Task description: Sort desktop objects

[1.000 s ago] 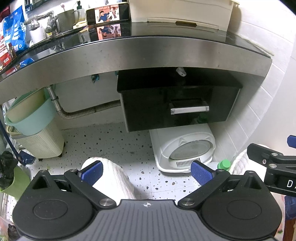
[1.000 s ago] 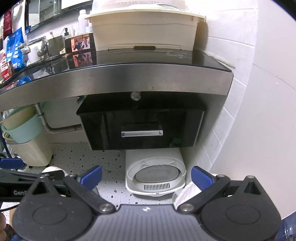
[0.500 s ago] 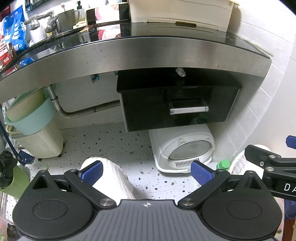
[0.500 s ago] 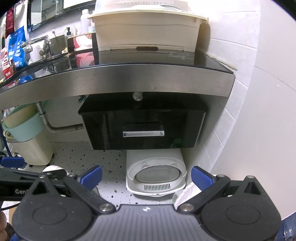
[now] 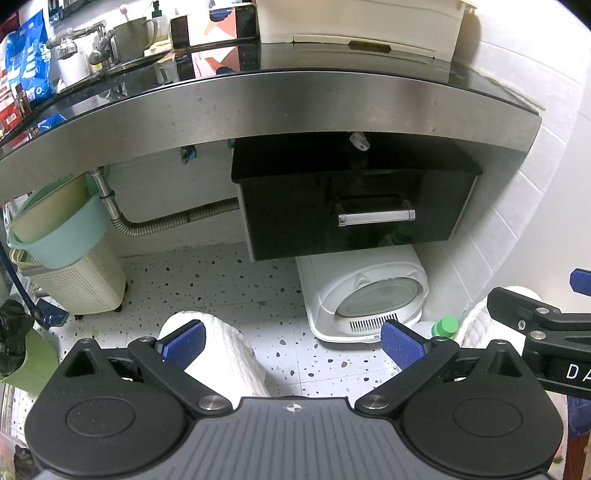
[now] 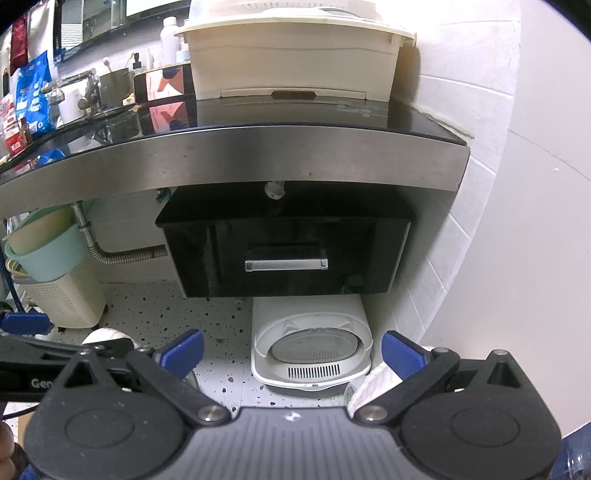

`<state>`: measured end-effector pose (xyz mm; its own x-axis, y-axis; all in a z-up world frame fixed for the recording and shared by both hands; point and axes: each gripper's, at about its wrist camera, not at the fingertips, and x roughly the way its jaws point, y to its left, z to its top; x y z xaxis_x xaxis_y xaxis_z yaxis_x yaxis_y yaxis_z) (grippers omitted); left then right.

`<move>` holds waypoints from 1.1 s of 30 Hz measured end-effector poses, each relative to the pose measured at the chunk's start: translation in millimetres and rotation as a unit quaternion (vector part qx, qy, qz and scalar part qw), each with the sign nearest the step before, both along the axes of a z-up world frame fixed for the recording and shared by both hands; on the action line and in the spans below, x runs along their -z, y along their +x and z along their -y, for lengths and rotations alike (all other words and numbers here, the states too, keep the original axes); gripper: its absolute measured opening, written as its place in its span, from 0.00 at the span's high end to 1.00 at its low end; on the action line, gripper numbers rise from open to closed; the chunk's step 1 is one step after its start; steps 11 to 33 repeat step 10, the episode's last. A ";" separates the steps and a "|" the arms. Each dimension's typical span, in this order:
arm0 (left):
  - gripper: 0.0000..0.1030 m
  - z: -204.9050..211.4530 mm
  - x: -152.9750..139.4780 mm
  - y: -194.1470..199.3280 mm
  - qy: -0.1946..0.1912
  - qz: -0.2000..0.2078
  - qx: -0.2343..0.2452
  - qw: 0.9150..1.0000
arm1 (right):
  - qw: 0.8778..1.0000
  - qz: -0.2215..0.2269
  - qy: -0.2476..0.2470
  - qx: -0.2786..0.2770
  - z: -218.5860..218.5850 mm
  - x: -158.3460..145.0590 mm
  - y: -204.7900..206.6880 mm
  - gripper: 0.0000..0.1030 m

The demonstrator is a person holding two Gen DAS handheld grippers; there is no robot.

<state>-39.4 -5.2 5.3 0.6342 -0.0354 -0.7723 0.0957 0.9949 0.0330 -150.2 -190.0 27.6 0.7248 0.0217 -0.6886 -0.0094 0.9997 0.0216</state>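
Note:
A black countertop with a steel front edge (image 5: 295,107) (image 6: 258,151) fills both views. On it stand a cream plastic bin (image 5: 358,22) (image 6: 291,62), a phone (image 5: 212,24) (image 6: 164,86) with a lit screen leaning against the bin, and a grey-green mug (image 5: 131,33) (image 6: 116,86) beside a tap (image 5: 77,37). My left gripper (image 5: 291,345) is open and holds nothing, below and in front of the counter edge. Level with it on the right, my right gripper (image 6: 291,352) is open and holds nothing. Each one's fingers show at the other view's edge.
Under the counter hangs a black drawer unit (image 5: 354,210) with a steel handle. On the speckled floor sit a white domed appliance (image 5: 365,299), a green-capped bottle (image 5: 445,325), a cream basket (image 5: 81,288) and a teal basin (image 5: 55,229). White knitted slippers (image 5: 221,358) show below. A tiled wall (image 6: 461,240) closes the right.
The picture on the phone screen has changed. The right gripper has risen a little, so more of the countertop shows. Both grippers stay open.

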 end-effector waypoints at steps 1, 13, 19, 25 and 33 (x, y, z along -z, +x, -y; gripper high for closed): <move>0.01 0.0 0.0 0.1 -0.001 0.000 0.000 1.000 | 1.000 0.000 0.000 0.000 -0.2 0.0 -0.1 0.00; 0.01 0.7 0.8 0.9 0.003 0.000 -0.001 1.000 | 1.000 -0.002 0.000 0.001 -0.5 0.7 0.1 0.00; 0.01 0.7 0.8 0.9 0.003 0.000 -0.001 1.000 | 1.000 -0.002 0.000 0.001 -0.5 0.7 0.1 0.00; 0.01 0.7 0.8 0.9 0.003 0.000 -0.001 1.000 | 1.000 -0.002 0.000 0.001 -0.5 0.7 0.1 0.00; 0.01 0.7 0.8 0.9 0.003 0.000 -0.001 1.000 | 1.000 -0.002 0.000 0.001 -0.5 0.7 0.1 0.00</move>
